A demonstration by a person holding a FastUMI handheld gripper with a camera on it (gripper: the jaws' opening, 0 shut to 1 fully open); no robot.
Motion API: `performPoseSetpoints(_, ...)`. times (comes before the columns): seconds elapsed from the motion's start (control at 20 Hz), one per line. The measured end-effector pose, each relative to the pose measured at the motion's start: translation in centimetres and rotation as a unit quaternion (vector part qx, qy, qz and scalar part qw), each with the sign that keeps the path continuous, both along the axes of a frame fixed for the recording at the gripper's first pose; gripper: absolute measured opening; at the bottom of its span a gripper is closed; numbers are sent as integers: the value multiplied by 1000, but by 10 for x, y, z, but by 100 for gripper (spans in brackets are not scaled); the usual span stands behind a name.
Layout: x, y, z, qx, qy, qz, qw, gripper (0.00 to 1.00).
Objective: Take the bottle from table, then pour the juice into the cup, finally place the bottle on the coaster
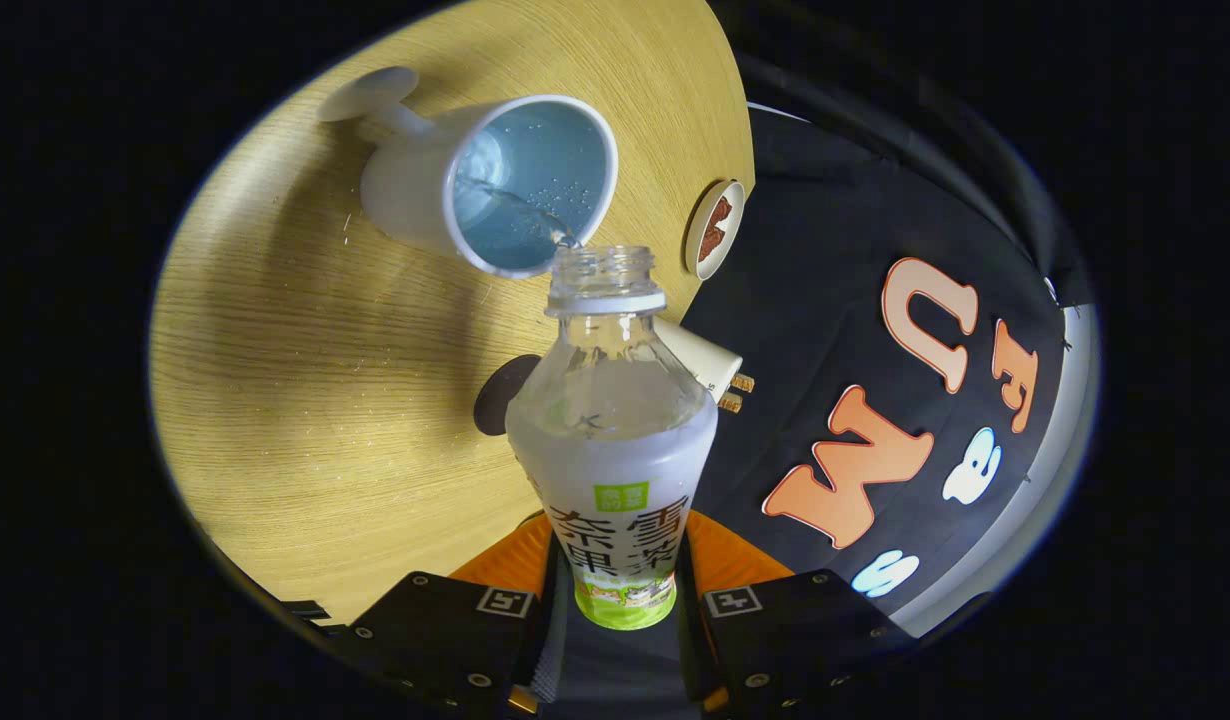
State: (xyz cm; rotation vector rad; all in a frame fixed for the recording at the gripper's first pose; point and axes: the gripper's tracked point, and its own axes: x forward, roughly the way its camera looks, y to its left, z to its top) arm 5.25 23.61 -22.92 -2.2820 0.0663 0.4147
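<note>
We find the gripper closed on the lower body of the bottle, both fingers pressing its labelled sides, so the bottle sits between the fingers and reaches forward from them. The bottle is uncapped and tipped towards the cup, its open neck just at the cup's near rim; a thin stream of clear liquid leaves the neck and runs into the cup, where liquid and small bubbles show against the inner wall. We judge the pour to be in hand, with liquid remaining in the bottle's lower part. The cup, a white stemmed one, stands on the round wooden table. The coaster, a small round one with a brown figure on it, lies near the table's edge, beside the cup and beyond the bottle's neck. A dark round disc and a white object with two metal prongs lie on the table, partly hidden by the bottle. Risks noted: the neck is so close to the rim that a small drift sideways would send the stream onto the table; a steeper tilt could surge and splash; contact with the rim might tip the stemmed cup; and the coaster's nearness to the table's edge leaves little margin for setting the bottle down.
</note>
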Motion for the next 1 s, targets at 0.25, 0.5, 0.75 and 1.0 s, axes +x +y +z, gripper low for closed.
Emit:
performPoseSetpoints(0.25,-1,4,-2,-12,4,5,1000,47)
performPoseSetpoints(0.5,-2,5,-2,-23,6,8,1000,47)
performPoseSetpoints(0.75,-3,2,-1,-31,9,6,999,47)
performPoseSetpoints(1.0,-1,7,1,-33,10,7,999,47)
